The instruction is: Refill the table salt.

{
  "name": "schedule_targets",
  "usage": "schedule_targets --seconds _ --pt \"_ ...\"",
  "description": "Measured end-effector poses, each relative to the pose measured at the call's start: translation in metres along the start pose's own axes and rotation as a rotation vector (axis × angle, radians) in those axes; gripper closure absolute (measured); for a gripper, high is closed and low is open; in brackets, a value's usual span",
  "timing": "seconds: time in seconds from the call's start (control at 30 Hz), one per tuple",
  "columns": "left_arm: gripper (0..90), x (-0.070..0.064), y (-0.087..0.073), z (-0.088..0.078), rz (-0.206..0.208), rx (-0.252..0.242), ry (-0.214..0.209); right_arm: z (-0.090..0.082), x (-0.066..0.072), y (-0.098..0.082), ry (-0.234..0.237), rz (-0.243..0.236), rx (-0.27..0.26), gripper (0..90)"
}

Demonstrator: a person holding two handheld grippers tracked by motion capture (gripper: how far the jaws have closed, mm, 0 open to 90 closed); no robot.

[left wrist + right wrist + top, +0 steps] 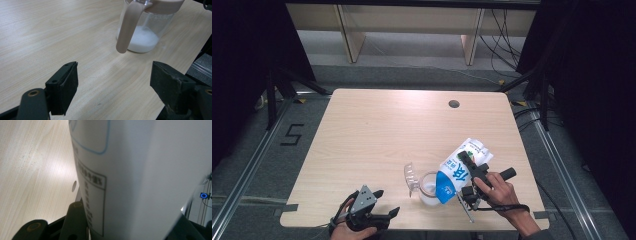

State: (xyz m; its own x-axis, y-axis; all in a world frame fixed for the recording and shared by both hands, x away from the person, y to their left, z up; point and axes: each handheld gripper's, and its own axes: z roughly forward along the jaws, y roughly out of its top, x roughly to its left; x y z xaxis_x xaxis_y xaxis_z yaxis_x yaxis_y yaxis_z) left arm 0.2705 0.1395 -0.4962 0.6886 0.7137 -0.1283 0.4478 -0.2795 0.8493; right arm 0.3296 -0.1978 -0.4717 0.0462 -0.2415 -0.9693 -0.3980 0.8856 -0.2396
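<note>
A blue and white bag (459, 170) is tipped mouth-down over a clear jug (428, 192) near the table's front edge. My right gripper (471, 164) is shut on the bag's middle, and the bag's printed white side (140, 177) sits between its jaws in the right gripper view. The jug has a beige rim and handle (128, 27), white powder (143, 41) in its bottom, and a clear lid (410, 177) flipped open to the left. My left gripper (387, 202) rests at the front left, open and empty (113, 85), pointing at the jug from a short way off.
The wooden table (377, 130) has a round cable hole (454, 104) at the back right. Its front edge runs just below both hands. Black curtains and stand legs flank the table, and cables lie on the floor at the right.
</note>
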Motion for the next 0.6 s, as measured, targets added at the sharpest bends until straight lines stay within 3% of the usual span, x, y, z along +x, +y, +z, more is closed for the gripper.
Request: schedule_targets --seconds 0.23,0.27,0.3,0.6 --pt "22.2 0.0003 0.0 0.0003 0.002 0.0 -0.002 -0.0007 -0.0008 0.0003 0.005 -0.01 0.011 61.6" --pt "22.2 -0.0005 -0.0004 0.0006 -0.013 0.0 -0.004 -0.0007 -0.0008 0.0003 0.005 -0.01 0.011 61.6" --pt "22.2 0.0005 0.0001 0.0002 0.007 0.001 -0.004 -0.0007 -0.0008 0.0003 0.006 -0.011 0.011 61.6" --pt "22.2 0.0 0.0 0.0002 0.001 0.0 -0.001 -0.0009 -0.001 0.0003 0.005 -0.011 0.014 61.8"
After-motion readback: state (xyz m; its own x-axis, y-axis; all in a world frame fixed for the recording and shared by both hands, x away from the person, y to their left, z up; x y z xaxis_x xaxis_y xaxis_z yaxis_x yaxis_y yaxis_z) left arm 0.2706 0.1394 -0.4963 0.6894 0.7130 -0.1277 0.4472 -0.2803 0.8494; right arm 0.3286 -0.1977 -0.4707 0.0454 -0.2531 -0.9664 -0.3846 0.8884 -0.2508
